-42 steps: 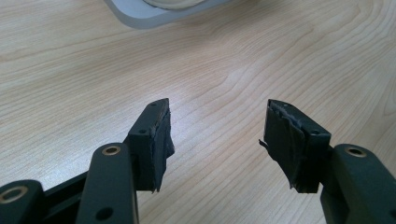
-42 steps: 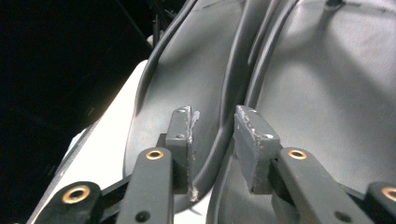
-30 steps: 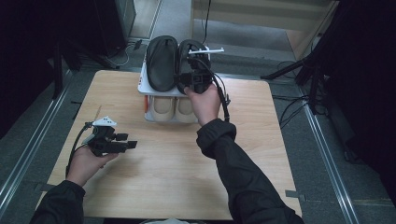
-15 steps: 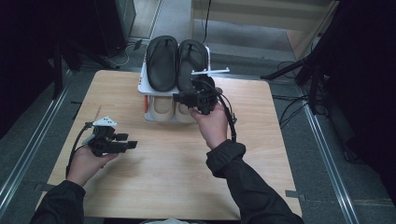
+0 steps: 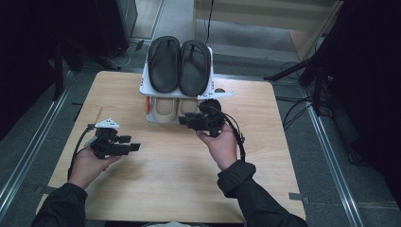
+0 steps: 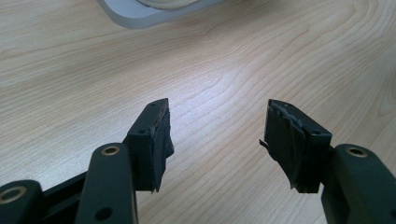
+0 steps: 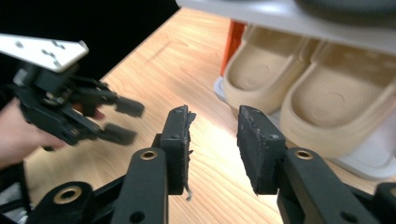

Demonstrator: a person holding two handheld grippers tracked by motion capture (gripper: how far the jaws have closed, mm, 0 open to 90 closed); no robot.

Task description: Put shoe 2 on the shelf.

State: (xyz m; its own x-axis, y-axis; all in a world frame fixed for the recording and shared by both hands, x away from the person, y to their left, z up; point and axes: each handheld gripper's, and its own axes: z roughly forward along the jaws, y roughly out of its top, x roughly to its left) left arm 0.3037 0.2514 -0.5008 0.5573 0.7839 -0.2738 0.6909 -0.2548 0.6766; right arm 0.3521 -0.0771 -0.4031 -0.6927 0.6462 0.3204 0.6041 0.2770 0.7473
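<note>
Meanwhile, on a light wooden table, a white two-tier shoe rack stands against the middle of the far edge. A pair of black sandals lies side by side on its top shelf, toes toward the far edge; a pair of beige slippers sits on the lower shelf beneath them. The right gripper is held level just in front of the rack's lower shelf, near the beige slippers, its tips pointing toward the table's left edge. Its jaws have just been opening and stand partly spread with nothing between them; the right gripper view shows bare wood in the gap, with the slippers close beside. The left gripper hovers near the table's left edge, well apart from the rack, pointing toward the table's middle. Its jaws are spread wide and empty over bare tabletop, with a corner of the rack's white base ahead. Both hands wear dark sleeves.
</note>
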